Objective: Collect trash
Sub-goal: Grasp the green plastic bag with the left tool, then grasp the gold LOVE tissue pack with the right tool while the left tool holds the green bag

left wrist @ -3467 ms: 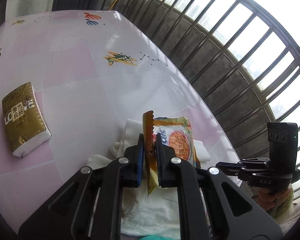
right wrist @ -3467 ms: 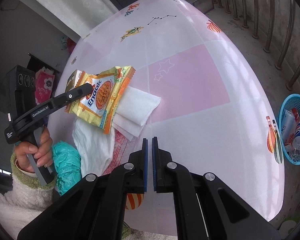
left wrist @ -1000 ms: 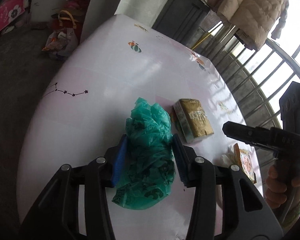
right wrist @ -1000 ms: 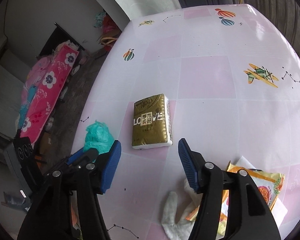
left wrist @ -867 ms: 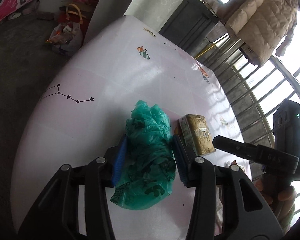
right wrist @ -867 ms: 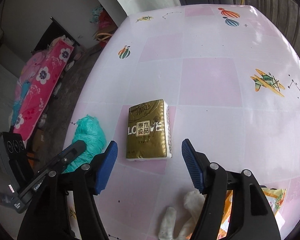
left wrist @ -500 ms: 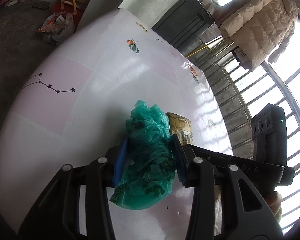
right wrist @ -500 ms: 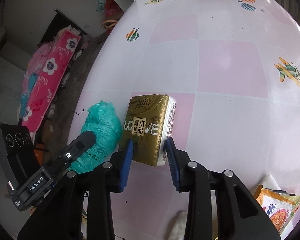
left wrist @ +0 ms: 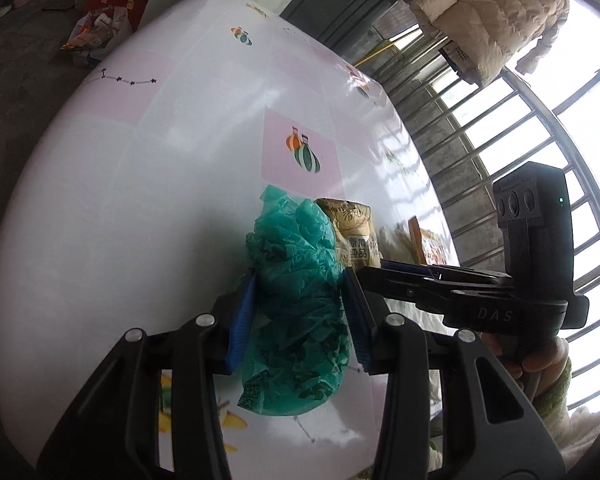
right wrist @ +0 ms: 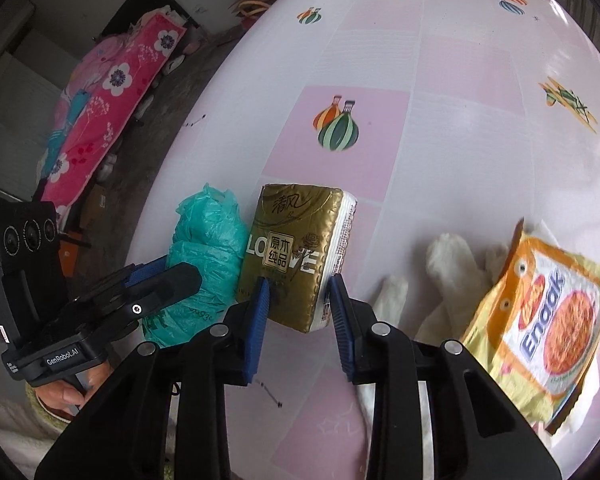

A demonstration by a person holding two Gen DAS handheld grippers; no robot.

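Observation:
A crumpled green plastic bag (left wrist: 296, 308) sits between the blue pads of my left gripper (left wrist: 296, 320), which is shut on it just above the pink-and-white table (left wrist: 180, 160). My right gripper (right wrist: 300, 304) is shut on a gold tissue pack (right wrist: 296, 248), gripping its near end, with the pack tilted off the tabletop (right wrist: 440, 80). Bag (right wrist: 204, 248) and pack (left wrist: 354, 236) are side by side, almost touching. A yellow Enaak snack packet (right wrist: 548, 312) lies on white tissues (right wrist: 448, 272) to the right. Each view shows the other gripper: the left gripper (right wrist: 152, 280), the right gripper (left wrist: 440, 284).
Window bars (left wrist: 480, 148) run along the table's far side, with a beige padded jacket (left wrist: 488, 12) hanging above. Pink floral bedding (right wrist: 112, 92) and bags (left wrist: 100, 28) lie on the floor beyond the table edge. A person's hand (left wrist: 540, 360) holds the right gripper's handle.
The right gripper's jaws closed from wide open onto the gold tissue pack and tilted it up. Both grippers shifted across the table, with the green bag still in the left.

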